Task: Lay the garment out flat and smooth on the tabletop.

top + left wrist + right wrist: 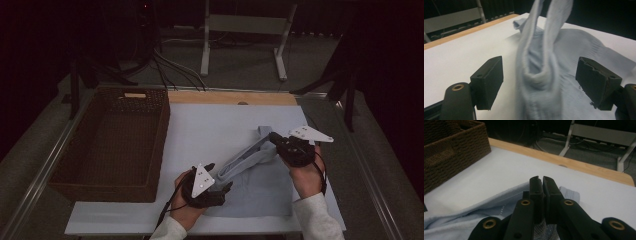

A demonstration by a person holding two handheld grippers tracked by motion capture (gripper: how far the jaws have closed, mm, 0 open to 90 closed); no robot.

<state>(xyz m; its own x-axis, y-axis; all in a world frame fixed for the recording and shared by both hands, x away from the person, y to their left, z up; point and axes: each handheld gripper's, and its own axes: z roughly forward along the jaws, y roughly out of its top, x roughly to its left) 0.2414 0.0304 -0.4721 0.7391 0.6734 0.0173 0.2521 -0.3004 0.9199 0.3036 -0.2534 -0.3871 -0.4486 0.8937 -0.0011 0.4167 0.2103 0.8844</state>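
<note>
While the white table top point(210, 130) carries everything, I take the wicker basket point(112, 142) as my landmark: it stands open and empty at the left edge of the table, and all the work lies to its right. Just right of the basket's near corner lies the pale blue garment point(255, 187), its body flat on the table and one sleeve point(247, 155) drawn up into a band that runs away from the basket toward my right gripper point(274, 137).

That right gripper, farther from the basket than anything else, has its jaws pressed together on the sleeve's cuff end, with blue cloth bunched under them in the right gripper view. My left gripper point(220, 189), close to the basket's near right corner, has its jaws spread wide; the sleeve hangs between them in the left gripper view without either pad point(489, 80) touching it.

I judge this step to be folding the sleeve over the body. To do it well, I should keep the right pinch firm, carry the cuff across in a low arc, and hold my left gripper clear so that it does not snag the loose cloth.
</note>
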